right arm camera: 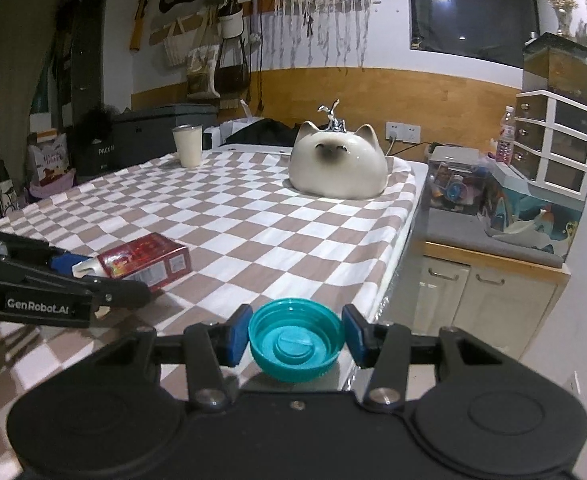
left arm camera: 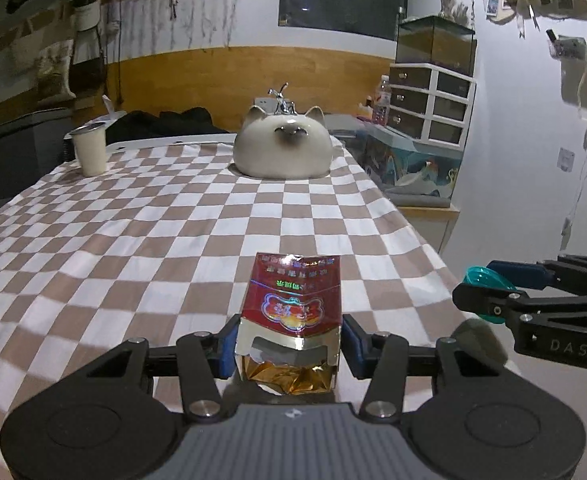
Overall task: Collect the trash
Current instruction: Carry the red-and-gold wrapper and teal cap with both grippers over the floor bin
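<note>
My left gripper (left arm camera: 291, 344) is shut on a torn red and gold cigarette pack (left arm camera: 293, 312), held above the checked tablecloth (left arm camera: 153, 240); its blue pads press both sides of the pack. From the right wrist view the same red pack (right arm camera: 145, 260) shows at the left, in the left gripper (right arm camera: 105, 280). My right gripper (right arm camera: 295, 340) is shut on a teal plastic cap (right arm camera: 295, 340), hollow side up, near the table's right edge. In the left wrist view that teal cap (left arm camera: 483, 280) sits in the right gripper (left arm camera: 489, 292) at the far right.
A white cat-shaped ceramic piece (left arm camera: 281, 148) with a silver figure on top stands at the far end of the table, a cream cup (left arm camera: 89, 148) at the far left. Right of the table are a low cabinet (right arm camera: 489, 280), boxes and a white drawer unit (right arm camera: 557, 140).
</note>
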Action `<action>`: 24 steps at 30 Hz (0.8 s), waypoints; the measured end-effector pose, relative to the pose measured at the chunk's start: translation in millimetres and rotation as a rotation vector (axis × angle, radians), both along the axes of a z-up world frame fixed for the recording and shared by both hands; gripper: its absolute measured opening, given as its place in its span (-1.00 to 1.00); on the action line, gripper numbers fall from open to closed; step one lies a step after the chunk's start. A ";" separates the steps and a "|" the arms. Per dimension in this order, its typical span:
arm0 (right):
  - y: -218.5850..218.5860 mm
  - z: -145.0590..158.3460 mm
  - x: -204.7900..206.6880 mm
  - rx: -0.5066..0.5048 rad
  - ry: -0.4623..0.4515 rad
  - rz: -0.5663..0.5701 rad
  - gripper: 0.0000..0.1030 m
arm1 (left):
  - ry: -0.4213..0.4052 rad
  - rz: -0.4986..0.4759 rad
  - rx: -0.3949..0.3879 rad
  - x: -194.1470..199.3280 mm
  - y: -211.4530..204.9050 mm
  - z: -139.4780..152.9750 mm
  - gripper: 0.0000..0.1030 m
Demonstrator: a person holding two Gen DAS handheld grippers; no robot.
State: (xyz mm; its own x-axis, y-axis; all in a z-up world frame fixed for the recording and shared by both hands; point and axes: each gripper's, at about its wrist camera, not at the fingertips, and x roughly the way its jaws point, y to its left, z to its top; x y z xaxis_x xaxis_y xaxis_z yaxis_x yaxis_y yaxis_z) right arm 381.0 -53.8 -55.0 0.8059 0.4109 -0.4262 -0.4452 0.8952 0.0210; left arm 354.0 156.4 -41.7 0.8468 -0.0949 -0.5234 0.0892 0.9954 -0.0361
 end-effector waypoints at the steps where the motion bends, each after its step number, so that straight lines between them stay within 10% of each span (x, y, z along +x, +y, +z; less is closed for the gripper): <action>1: -2.0 1.3 -5.2 0.006 -0.001 -0.001 -0.04 | -0.003 0.004 0.000 -6.2 -1.5 1.6 -0.01; 24: -77.6 16.9 -126.0 0.084 -0.035 -0.056 -0.04 | -0.063 0.000 -0.003 -119.6 -73.8 20.1 -0.01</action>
